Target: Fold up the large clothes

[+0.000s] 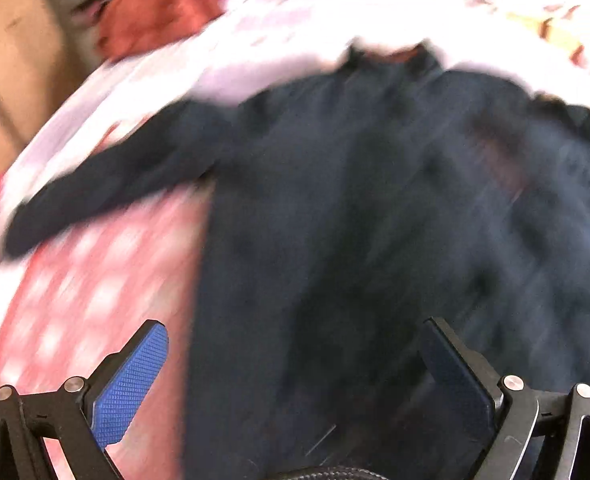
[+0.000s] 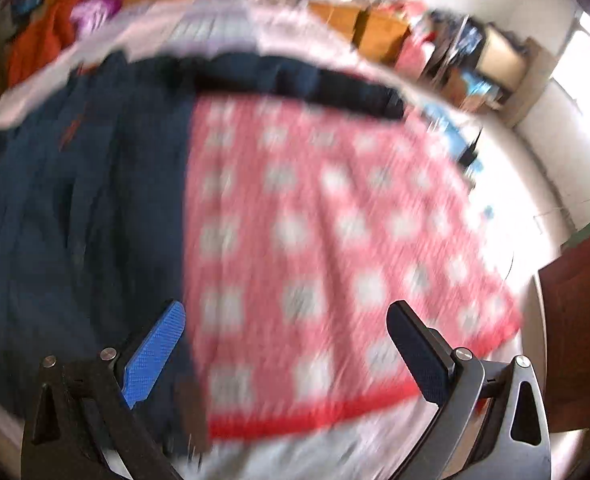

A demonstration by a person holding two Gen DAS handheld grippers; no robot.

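Note:
A dark navy long-sleeved garment (image 1: 355, 208) lies spread on the bed, collar at the far end and one sleeve (image 1: 107, 188) stretched out to the left. In the right wrist view the same garment (image 2: 75, 208) fills the left half, its other sleeve (image 2: 295, 80) running along the far side. My left gripper (image 1: 295, 332) hovers open above the garment's lower part, nothing between its fingers. My right gripper (image 2: 287, 316) stands open over the red-and-white checked bedcover (image 2: 335, 220), beside the garment's right edge. Both views are motion-blurred.
An orange-red cloth (image 1: 159, 4) and a purple item (image 2: 93, 10) lie at the bed's far left. Wooden furniture (image 2: 379, 28) and cluttered shelves (image 2: 475, 64) stand beyond the bed. The bed's right edge (image 2: 527, 280) drops toward a dark wooden piece (image 2: 579, 320).

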